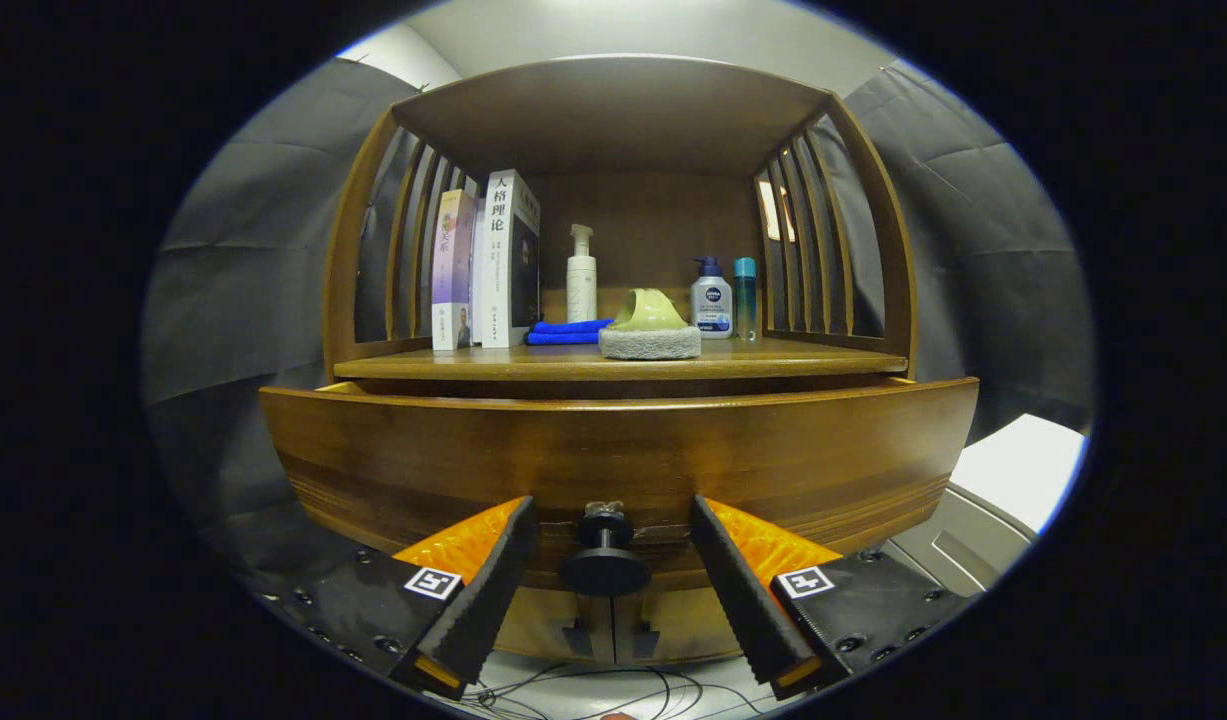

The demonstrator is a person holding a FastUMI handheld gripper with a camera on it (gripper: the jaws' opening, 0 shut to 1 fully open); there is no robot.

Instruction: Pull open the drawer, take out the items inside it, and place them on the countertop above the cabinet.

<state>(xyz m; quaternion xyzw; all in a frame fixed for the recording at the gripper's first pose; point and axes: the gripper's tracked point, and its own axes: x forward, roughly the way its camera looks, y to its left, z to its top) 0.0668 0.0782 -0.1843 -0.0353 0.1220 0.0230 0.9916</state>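
Note:
The wooden drawer front [613, 450] stands a little out from the cabinet, with a thin dark gap under the countertop [793, 358]. Its black round knob [604, 560] sits between my two fingers. My gripper [609, 545] is open, the black-padded fingers [488, 590] apart on either side of the knob without touching it. The drawer's inside is hidden from this low angle.
On the countertop stand books [493, 262], a white pump bottle [581, 275], a folded blue cloth [565, 331], a green object on a grey pad [650, 330], and two small bottles [723, 298]. Slatted wooden sides enclose the shelf. Cables lie on the floor below.

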